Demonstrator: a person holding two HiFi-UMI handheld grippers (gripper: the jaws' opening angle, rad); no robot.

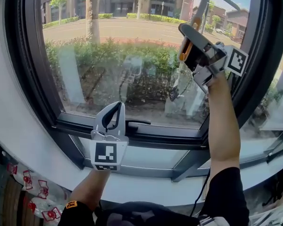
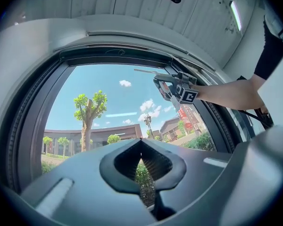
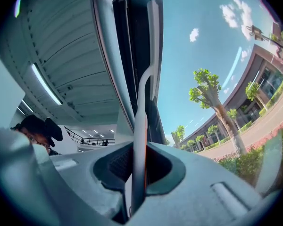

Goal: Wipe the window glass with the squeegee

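My right gripper (image 1: pixel 188 44) clamps the squeegee (image 3: pixel 139 126) beside the dark frame (image 1: pixel 257 36), up at the window glass (image 1: pixel 122 55). My left gripper (image 1: pixel 114 111), closed and empty, hangs above the sill (image 1: pixel 146 138).

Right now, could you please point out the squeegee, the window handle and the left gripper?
squeegee (image 3: pixel 139 126), right gripper view, on its handle between the fingers.
window handle (image 1: pixel 137 122), head view, on its dark lever.
left gripper (image 1: pixel 118 106), head view, at its closed fingertips.

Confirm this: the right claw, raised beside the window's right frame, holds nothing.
Not right. The right claw, raised beside the window's right frame, is shut on the squeegee by its handle, as the right gripper view shows.
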